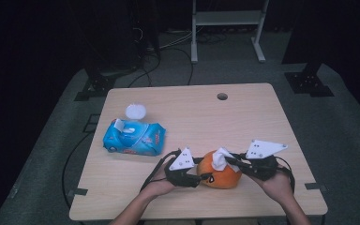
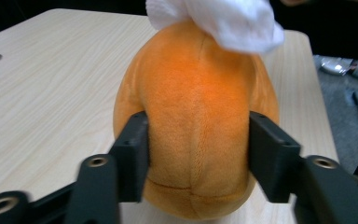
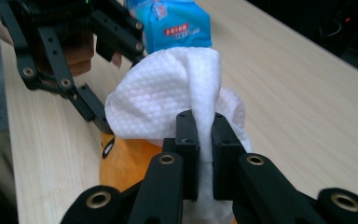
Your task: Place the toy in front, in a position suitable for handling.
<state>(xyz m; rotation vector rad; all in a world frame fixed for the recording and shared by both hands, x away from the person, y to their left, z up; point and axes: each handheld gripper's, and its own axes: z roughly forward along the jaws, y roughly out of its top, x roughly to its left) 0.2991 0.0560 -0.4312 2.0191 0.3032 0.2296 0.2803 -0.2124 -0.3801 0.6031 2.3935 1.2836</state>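
Here, high view: the orange plush toy [image 1: 220,172] sits near the front edge of the table [image 1: 243,112], right of centre. The left gripper [image 1: 201,178] grips it from the left; the right gripper [image 1: 226,160] holds a white wipe [image 1: 221,157] on its top. The blue wipe pack [image 1: 134,137] lies well apart, to the left. Open room: the far half of the table is bare, and so is the strip to the right. The front edge is close, so a pull toward the person could drag the toy off.

Left gripper view: both jaws press into the toy's [image 2: 200,116] soft sides at half width. Risk: the plush gives under the pads, so a firm rub from above could squeeze or roll it out of the grip. The wipe [image 2: 223,18] drapes over the crown.

Right gripper view: jaws nearly shut, pinching a fold of the wipe [image 3: 168,98], which bunches over the toy [image 3: 126,161]. Risk: only a thin fold is caught, so a drag across the pile could pull it free. The left gripper [image 3: 100,119] stands just beside the wipe, so a sideways stroke could knock the two together.
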